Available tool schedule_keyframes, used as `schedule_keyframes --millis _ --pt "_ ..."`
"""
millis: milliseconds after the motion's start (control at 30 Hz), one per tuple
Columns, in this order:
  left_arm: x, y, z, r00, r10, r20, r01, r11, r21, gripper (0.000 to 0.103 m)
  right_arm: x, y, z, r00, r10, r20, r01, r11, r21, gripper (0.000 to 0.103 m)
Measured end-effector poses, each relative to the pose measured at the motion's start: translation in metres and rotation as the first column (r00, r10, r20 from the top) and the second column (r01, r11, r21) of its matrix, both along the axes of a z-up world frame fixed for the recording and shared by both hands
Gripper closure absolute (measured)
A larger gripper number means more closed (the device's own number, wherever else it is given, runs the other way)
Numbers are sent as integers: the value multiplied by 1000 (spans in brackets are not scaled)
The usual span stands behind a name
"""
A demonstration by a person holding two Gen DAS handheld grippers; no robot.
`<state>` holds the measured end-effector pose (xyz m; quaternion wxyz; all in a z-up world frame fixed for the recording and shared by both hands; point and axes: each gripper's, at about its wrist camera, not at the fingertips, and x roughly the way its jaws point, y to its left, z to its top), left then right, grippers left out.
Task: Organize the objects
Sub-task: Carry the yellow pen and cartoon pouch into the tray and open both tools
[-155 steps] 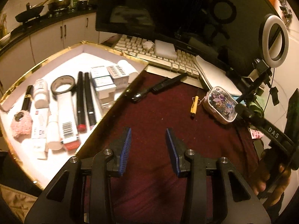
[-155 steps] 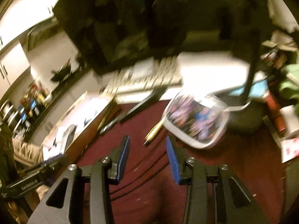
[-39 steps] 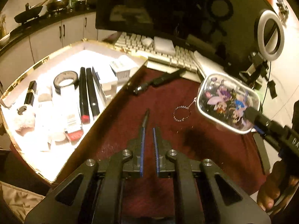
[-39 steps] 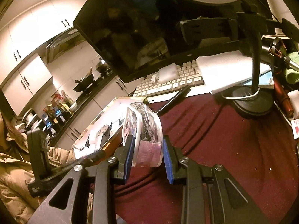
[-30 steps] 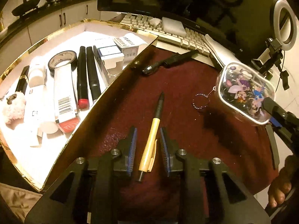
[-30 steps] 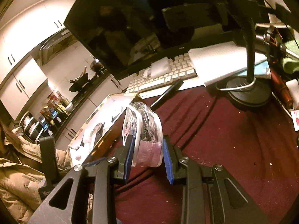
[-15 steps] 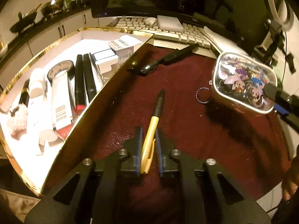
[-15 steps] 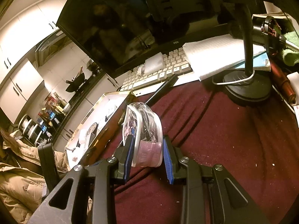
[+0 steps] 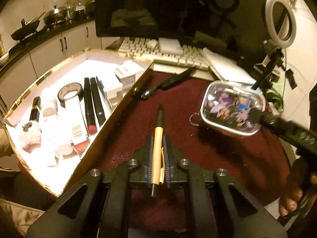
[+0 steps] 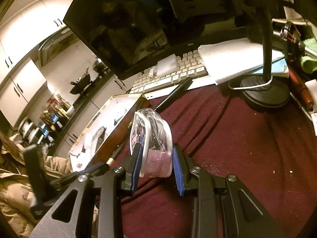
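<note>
The left gripper (image 9: 158,138) is clenched on a yellow ballpoint pen with a black tip and black end cap (image 9: 156,148); its blue-lined jaws press the yellow barrel from both sides, and the pen runs lengthwise between them, its dark tip pointing out ahead over the dark red cloth covering the table (image 9: 227,158) and its clip and push-button end sticking back toward the camera. The right gripper (image 10: 156,148) grasps a clear, rounded plastic pouch with a white zipper rim and cartoon pictures inside (image 10: 152,138), holding it on edge between its blue pads above the cloth; in the left wrist view the same pouch (image 9: 231,109) shows at the right with a small bead chain (image 9: 195,117) hanging from its left end, and a person's hand (image 9: 297,190) grips the black handle behind it. To the left of the pen lies a shallow white tray with a gold rim (image 9: 59,186), packed with a roll of black tape (image 9: 70,93), two long black sticks (image 9: 93,105), small white boxes (image 9: 116,85), a fluffy pink puff (image 9: 29,136) and other tubes. A black pen-like tool (image 9: 164,85) lies on the cloth just beyond the tray's far corner. Behind it sit a pale keyboard (image 9: 172,53), a dark monitor (image 9: 168,10) and a ring light on a stand (image 9: 280,17).
</note>
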<state>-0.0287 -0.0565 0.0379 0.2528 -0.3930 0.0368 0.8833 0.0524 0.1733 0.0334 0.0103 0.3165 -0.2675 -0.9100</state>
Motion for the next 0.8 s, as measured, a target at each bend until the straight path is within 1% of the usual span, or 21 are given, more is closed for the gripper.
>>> schedule_keyframes --millis 100,167,267,333,533,600,700,800 --pt "4 -3 9 1000 17 -18 -17 1000 9 94 0 -11 7 999 -42 33 37 991 127 73" --pt "5 -4 13 999 33 -33 -32 999 11 94 -2 -21 12 997 -56 60 42 976 213 73" --pt "7 -8 20 998 47 -43 -46 998 34 94 -5 -31 17 996 -48 69 26 959 281 73" --pt "9 -9 25 997 52 -52 -50 998 42 94 -6 -37 23 998 -35 60 15 952 304 73" --pt "5 -13 35 994 81 -68 -78 996 43 94 -11 -50 33 1000 6 28 -14 953 302 73" --pt "-2 -15 37 993 100 -69 -98 995 33 94 -14 -48 31 1000 21 21 -26 963 267 73" --pt "-19 -20 40 985 155 -77 -155 988 -3 94 -21 -43 26 998 65 10 -65 982 175 73" --pt "-37 -28 40 976 205 -76 -207 978 -32 94 -32 -46 22 995 102 4 -102 987 125 73"
